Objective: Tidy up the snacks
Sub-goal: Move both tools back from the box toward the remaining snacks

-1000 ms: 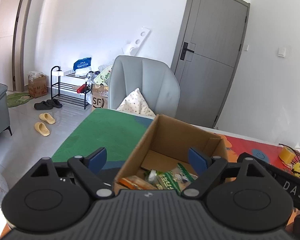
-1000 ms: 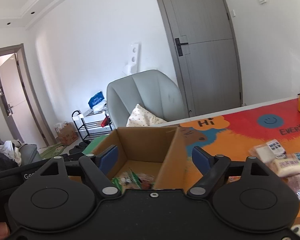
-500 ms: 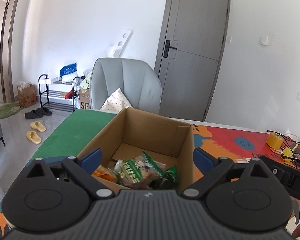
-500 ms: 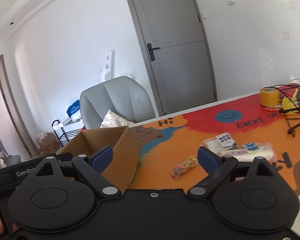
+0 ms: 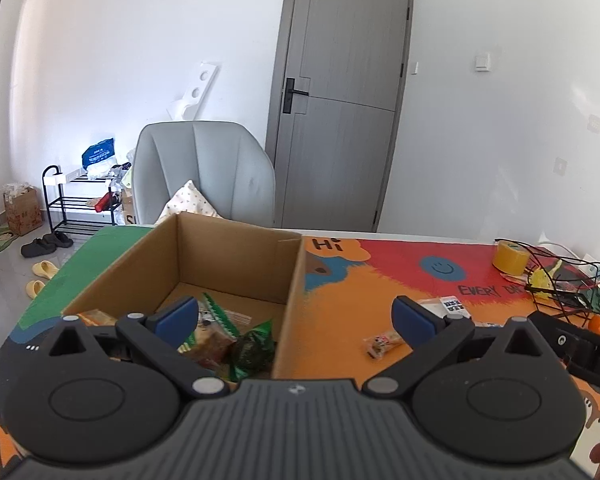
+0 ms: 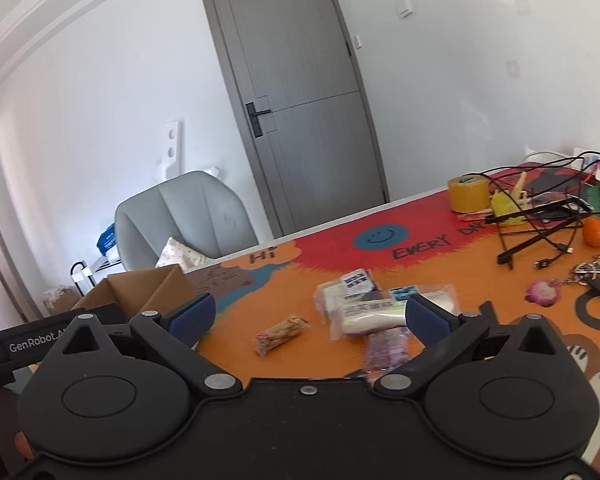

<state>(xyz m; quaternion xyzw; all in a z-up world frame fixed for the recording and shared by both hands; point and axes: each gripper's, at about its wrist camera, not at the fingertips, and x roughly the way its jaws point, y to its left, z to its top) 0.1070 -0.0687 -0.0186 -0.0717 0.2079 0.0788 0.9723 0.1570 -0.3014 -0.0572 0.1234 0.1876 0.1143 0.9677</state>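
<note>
Right gripper (image 6: 307, 318): blue-padded jaws spread wide, nothing between them, held above the orange printed table mat (image 6: 480, 280). Framed in that gap, lower down on the mat: a small pinkish-yellow wrapped snack bar (image 6: 281, 333), long axis running from near-left to far-right, roughly along the line from one pad to the other. Probably a wrist turn needed before closing, so the pads meet its long sides rather than its ends. Just right of it, a heap of clear and white plastic snack packets (image 6: 364, 306), with a purple wrapped snack (image 6: 387, 346) at the near edge of the heap, close under the right-hand pad.

Left gripper (image 5: 296, 315): also wide open and empty, straddling the right wall of the open brown cardboard box (image 5: 236, 248). Inside the box, green and orange snack packets (image 5: 228, 336) already lying on the bottom. Same snack bar (image 5: 383, 342) visible on the mat to the right of the box, close by the right-hand pad.

By judgement, right gripper better placed for the loose snacks: squarely over them, whereas left gripper sits at the box. Box to the left of the right gripper, so carry direction leftward once something is grasped. Several snacks still outside the box; sorting only partly done.
</note>
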